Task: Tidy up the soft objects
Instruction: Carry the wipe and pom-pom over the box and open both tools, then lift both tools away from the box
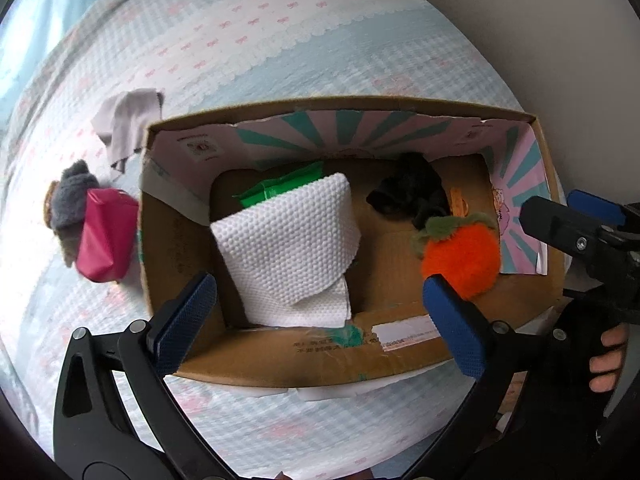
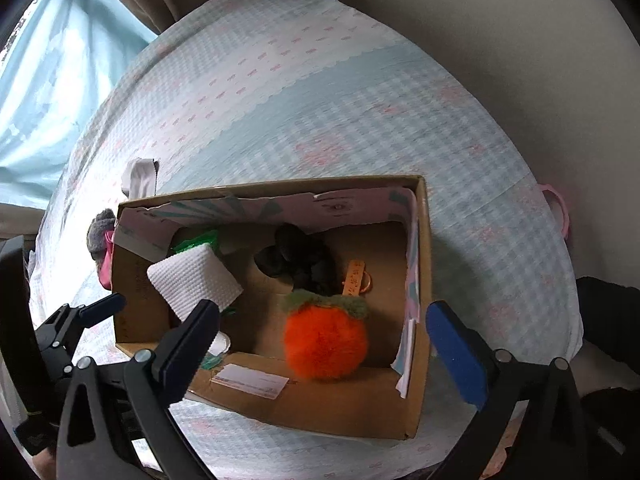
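An open cardboard box [image 1: 280, 364] [image 2: 320, 404] sits on the bed. Inside lie a white dimpled towel [image 1: 284, 248] [image 2: 196, 276] over a green packet [image 1: 280, 190], a black fuzzy item [image 1: 408, 192] [image 2: 300, 256] and an orange plush persimmon [image 1: 462, 254] [image 2: 326, 340]. Left of the box lie a magenta pouch [image 1: 106, 236], a grey fuzzy item [image 1: 70, 200] [image 2: 100, 228] and a pale grey cloth [image 1: 128, 118] [image 2: 140, 176]. My left gripper [image 1: 320, 324] is open and empty above the box's near wall. My right gripper [image 2: 324, 344] is open and empty above the persimmon.
The bed cover [image 1: 320, 40] [image 2: 320, 100] is light blue check with pink bows. A blue curtain [image 2: 48, 80] hangs at the far left. A pink ring [image 2: 558, 208] lies at the bed's right edge. A beige wall [image 2: 480, 20] stands behind.
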{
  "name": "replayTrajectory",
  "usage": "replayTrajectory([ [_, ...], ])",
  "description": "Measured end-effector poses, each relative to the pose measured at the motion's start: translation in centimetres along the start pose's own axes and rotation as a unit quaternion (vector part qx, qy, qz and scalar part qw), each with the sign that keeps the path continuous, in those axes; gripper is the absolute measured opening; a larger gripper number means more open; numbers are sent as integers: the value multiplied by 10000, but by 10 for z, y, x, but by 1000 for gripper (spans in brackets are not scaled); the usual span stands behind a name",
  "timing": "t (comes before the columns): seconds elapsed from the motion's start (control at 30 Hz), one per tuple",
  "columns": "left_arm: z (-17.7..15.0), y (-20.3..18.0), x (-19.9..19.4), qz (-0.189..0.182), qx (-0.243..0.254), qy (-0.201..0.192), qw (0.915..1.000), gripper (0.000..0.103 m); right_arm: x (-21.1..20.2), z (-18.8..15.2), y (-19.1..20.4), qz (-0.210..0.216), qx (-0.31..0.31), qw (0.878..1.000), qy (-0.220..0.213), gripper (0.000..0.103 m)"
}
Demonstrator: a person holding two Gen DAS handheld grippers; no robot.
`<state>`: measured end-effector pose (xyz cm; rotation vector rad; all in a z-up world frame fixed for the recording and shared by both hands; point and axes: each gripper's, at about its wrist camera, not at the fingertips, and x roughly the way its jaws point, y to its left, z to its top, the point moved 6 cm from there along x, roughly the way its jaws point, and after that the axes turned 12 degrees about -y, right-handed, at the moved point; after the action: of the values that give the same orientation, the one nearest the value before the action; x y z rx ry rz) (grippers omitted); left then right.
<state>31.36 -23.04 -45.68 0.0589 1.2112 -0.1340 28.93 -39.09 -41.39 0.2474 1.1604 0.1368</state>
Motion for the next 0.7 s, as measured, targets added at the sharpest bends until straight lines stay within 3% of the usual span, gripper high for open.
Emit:
replayTrajectory([
  [0.33,11,-2,-31,124,-65,-225,9997,102,-22,-1,3,37,-16,9999,-122,102],
  [0.53,17,2,-69,113,-279,-609,9977,102,-49,3,11,34,-94,9995,-312,102],
  [0.7,21,10,-112,139,-296,-1023,9942,102,-88,8,28,9,-249,9971,-716,102],
])
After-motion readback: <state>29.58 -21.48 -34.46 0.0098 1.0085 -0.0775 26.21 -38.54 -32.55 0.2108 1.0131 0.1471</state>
